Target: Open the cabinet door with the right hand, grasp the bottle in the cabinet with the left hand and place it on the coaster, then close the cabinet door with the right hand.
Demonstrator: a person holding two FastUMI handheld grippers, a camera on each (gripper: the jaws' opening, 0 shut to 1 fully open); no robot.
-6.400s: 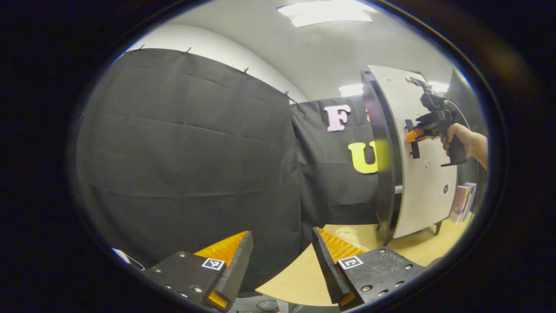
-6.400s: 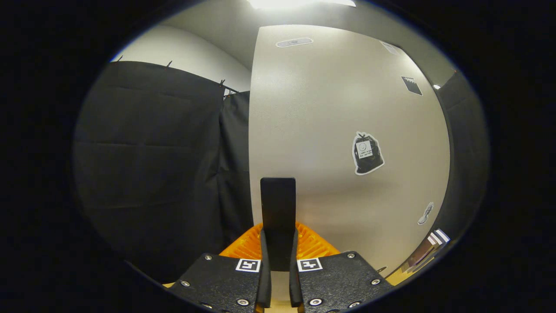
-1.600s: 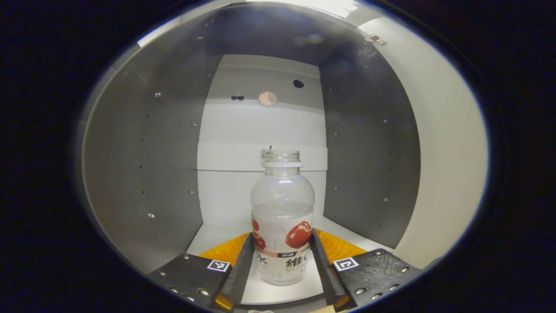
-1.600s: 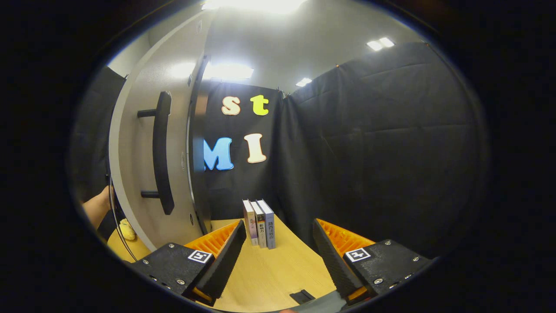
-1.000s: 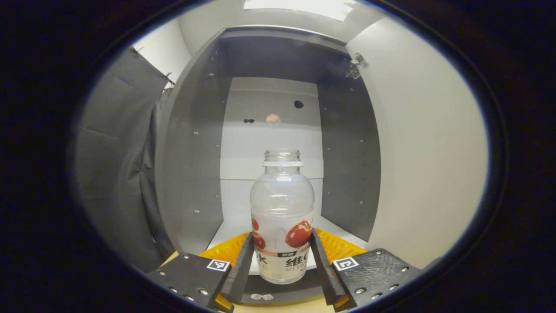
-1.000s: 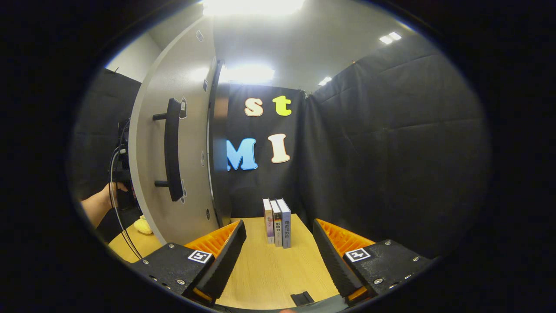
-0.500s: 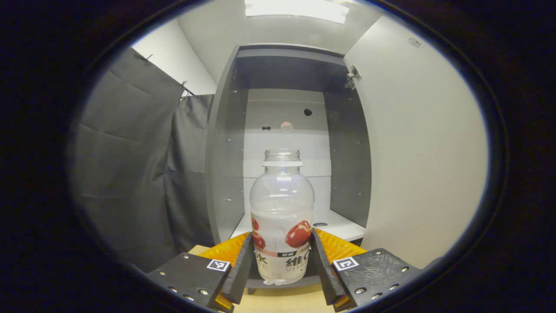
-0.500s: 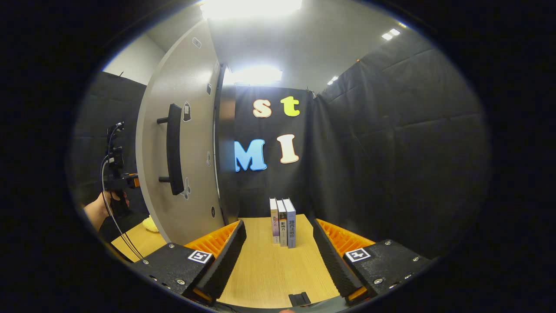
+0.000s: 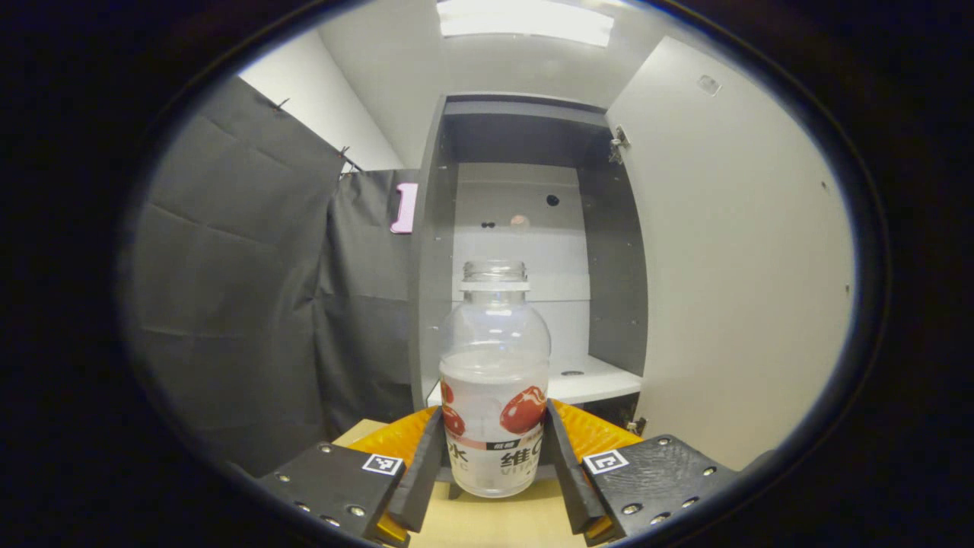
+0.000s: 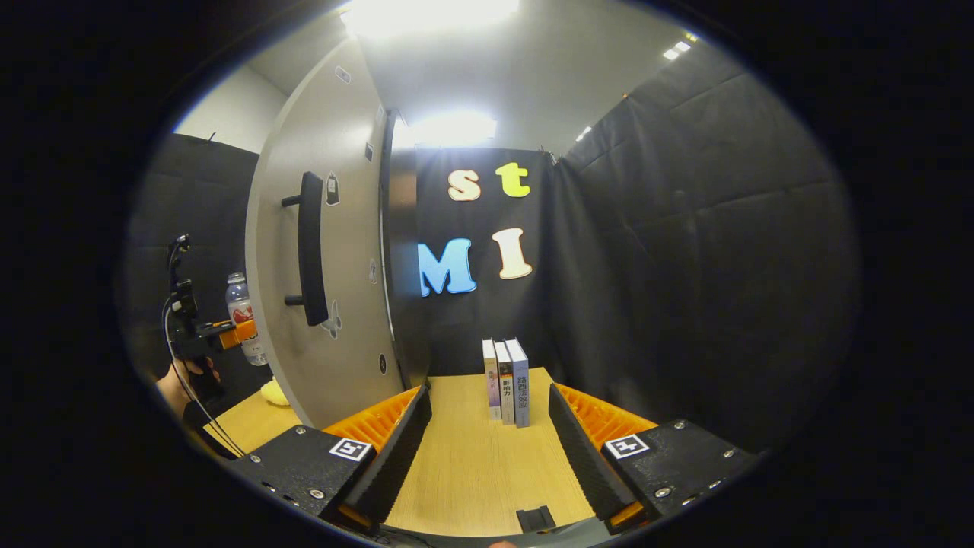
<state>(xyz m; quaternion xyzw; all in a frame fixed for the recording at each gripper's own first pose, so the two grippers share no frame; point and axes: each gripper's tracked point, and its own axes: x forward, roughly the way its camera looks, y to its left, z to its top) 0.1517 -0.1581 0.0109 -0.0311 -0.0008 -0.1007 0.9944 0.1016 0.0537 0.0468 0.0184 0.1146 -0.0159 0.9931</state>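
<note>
In the left gripper view a clear, capless bottle (image 9: 494, 380) with a red fruit label stands upright between my left gripper's (image 9: 493, 464) fingers, which press on its lower sides. It hangs in front of the cabinet (image 9: 525, 251), whose inner shelf (image 9: 578, 384) lies behind it. The cabinet door (image 9: 730, 274) stands open on the right. In the right gripper view my right gripper (image 10: 487, 449) is open over the wooden table (image 10: 472, 464). The door (image 10: 335, 251) with its black handle (image 10: 310, 259) is at the left. Beyond it a hand holds the other gripper (image 10: 228, 335) with the bottle (image 10: 243, 316).
Three books (image 10: 506, 380) stand upright at the back of the table in the right gripper view. A yellow soft object (image 10: 274, 392) lies on the table beside the door's lower edge. Black cloth walls close in the booth on all sides.
My left gripper closed on the bottle inside the cabinet and has drawn it back out past the shelf edge. The right gripper let go of the door handle and backed away, open.
</note>
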